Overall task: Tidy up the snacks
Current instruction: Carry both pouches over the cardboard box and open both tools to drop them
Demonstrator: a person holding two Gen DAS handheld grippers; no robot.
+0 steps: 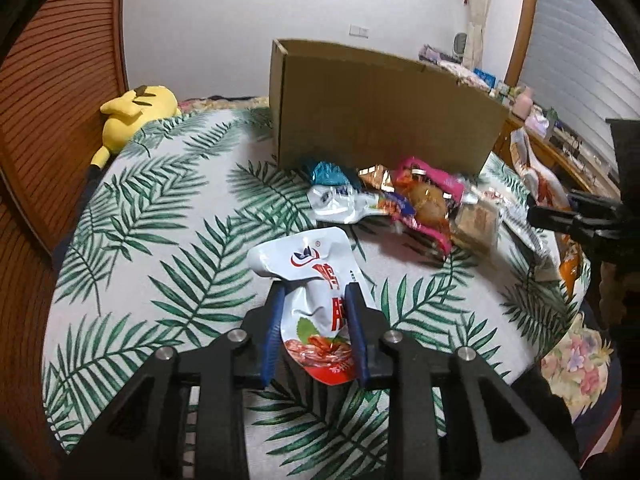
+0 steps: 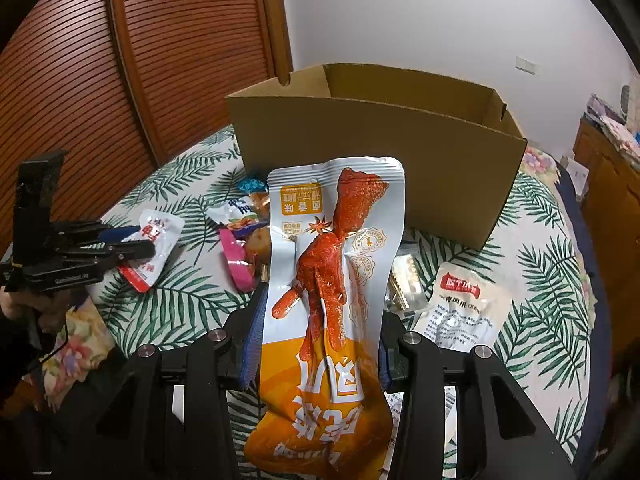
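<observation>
The left gripper (image 1: 314, 294) was clenched across a small white-and-red pouch (image 1: 316, 300), raised above the leaf-print table (image 1: 160, 240). The right gripper (image 2: 316, 332) clasped a long orange snack packet (image 2: 332, 280) near the open cardboard box (image 2: 372, 148). Both packs looked light, crinkly and slippery, so mid-body grips suited them best.

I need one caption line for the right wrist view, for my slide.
Right gripper holds an orange chicken-foot snack pack before the open cardboard box.
</observation>
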